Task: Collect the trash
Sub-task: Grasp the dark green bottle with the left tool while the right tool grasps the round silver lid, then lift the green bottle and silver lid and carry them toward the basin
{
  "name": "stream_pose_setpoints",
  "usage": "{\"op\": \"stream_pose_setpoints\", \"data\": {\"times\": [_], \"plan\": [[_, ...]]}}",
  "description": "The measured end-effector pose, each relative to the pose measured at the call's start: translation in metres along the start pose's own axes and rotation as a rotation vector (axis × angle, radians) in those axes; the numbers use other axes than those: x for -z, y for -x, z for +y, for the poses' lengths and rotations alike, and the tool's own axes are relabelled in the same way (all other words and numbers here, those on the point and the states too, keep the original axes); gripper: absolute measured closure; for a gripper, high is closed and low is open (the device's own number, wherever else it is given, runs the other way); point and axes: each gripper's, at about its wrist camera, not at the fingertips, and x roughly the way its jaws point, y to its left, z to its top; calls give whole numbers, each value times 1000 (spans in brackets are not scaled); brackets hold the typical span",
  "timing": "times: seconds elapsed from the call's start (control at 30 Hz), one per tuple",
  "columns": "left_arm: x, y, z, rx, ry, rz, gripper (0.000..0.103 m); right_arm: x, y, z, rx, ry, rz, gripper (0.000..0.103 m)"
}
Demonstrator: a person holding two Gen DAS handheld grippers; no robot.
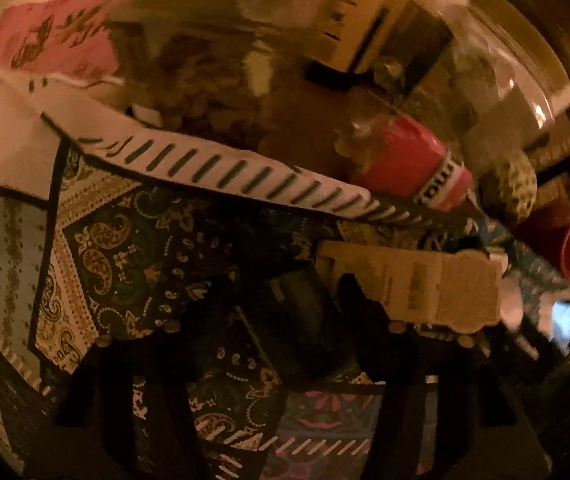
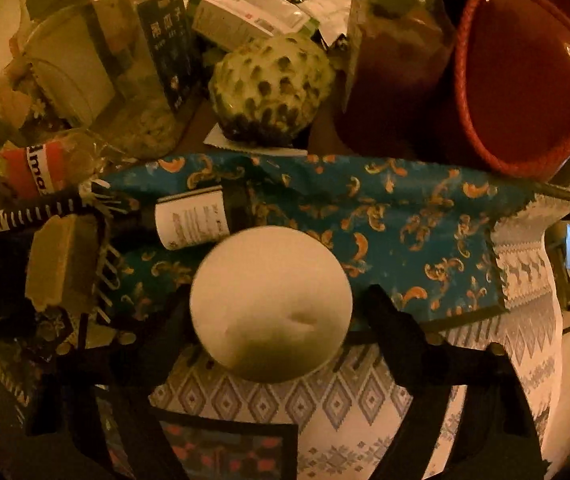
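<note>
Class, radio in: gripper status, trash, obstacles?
Left gripper straddling cardboard scrap. Right gripper straddling white ball. Grip unconfirmed. Dark bottle close alongside.

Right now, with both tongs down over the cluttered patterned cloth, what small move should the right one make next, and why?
Probably close the right tongs the rest of the way on the round white ball-like object. It already sits between the two dark fingers on the blue patterned cloth, but whether the pads press on it I cannot tell.

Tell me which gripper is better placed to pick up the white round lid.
Right. The right gripper has the white round lid centred between its open fingers; the left gripper sits at the cardboard piece instead.
</note>
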Motion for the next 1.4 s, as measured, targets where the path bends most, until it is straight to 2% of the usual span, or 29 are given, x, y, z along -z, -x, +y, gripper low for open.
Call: {"op": "stream_pose_setpoints", "data": {"times": [0.13, 0.23, 0.3, 0.4, 0.53, 0.7, 0.8, 0.9, 0.97, 1.27, 1.4], "plan": [[7, -1, -8, -18, -52, -29, 54, 2, 2, 0, -9, -3, 5, 33], [10, -1, -10, 9, -107, -44, 57, 10, 17, -9, -38, -41, 4, 33], [11, 0, -8, 36, -139, -25, 59, 13, 27, -15, -49, -56, -2, 33], [15, 7, -6, 54, -147, -12, 61, 20, 46, -25, -70, -64, -19, 33], [26, 33, -6, 76, -147, -44, 62, 37, 85, -43, -101, -80, -65, 33], [48, 85, -20, 129, -196, -128, 62, 52, 141, -52, -129, -93, -148, 33], [54, 124, -27, 157, -240, -199, 62, 63, 175, -61, -144, -95, -212, 33], [76, 163, -48, 182, -259, -274, 62, 72, 207, -71, -161, -91, -273, 33], [95, 198, -51, 190, -253, -336, 62, 83, 227, -77, -172, -88, -315, 33], [188, 308, -73, 216, -220, -541, 62, 145, 320, -115, -225, -55, -478, 33], [234, 355, -83, 216, -223, -628, 62, 165, 348, -127, -255, -25, -518, 33]]}}
